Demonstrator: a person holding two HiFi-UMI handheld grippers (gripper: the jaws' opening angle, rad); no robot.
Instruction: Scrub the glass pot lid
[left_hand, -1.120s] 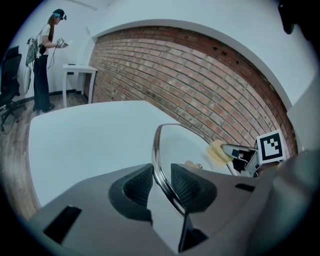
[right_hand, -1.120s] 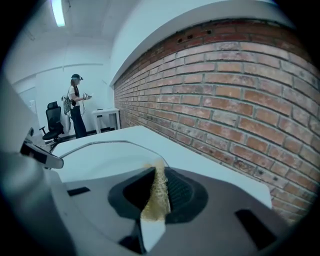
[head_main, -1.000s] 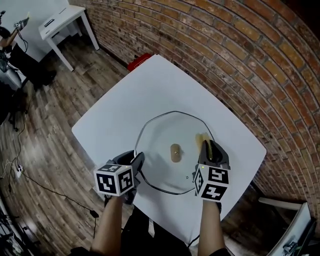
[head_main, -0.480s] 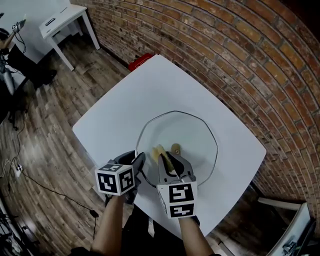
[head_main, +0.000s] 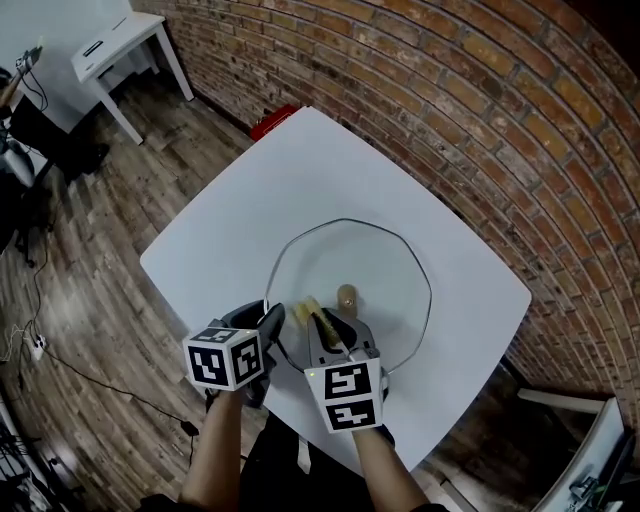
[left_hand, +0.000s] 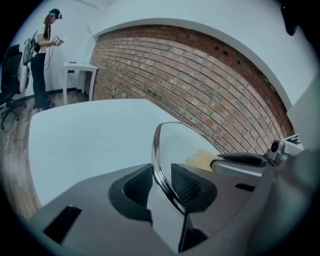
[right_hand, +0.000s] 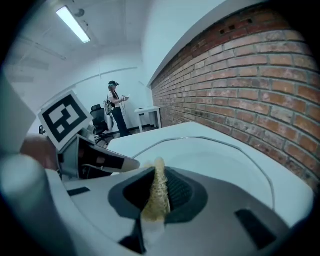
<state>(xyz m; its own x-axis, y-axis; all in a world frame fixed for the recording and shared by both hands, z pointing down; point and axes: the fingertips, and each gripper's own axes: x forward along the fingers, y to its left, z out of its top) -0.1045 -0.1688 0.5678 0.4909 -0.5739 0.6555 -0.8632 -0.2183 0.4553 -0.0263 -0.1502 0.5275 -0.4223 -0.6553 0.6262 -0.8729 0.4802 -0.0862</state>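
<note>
Two grips carry the risk at this moment. The left gripper (head_main: 272, 322) has its jaws clamped on the thin metal rim of the glass pot lid (head_main: 385, 275), at the lid's near-left edge. The lid sits on the white worktop (head_main: 240, 220) with its tan knob (head_main: 347, 297) facing up. I cannot tell whether the gripped edge is raised off the surface. The right gripper (head_main: 325, 328) has its jaws pressed together on a flat yellowish scrub pad (head_main: 305, 311). The pad's free end pokes out past the jaw tips onto the glass, just beside the knob and close to the left gripper.

The rim is narrow and smooth, so a hard sideways stroke could probably pull it out of the left jaws. The lid would then skate or spin, and its near edge already lies close to the worktop's near border. Only a slim strip of the pad is pinched, so drag on the glass could fold it under or tug it free. The hard jaw tips would then scrape the glass. With both grippers so near each other, a stroke toward the left could knock them together. One toward the centre could catch on the knob.
</note>
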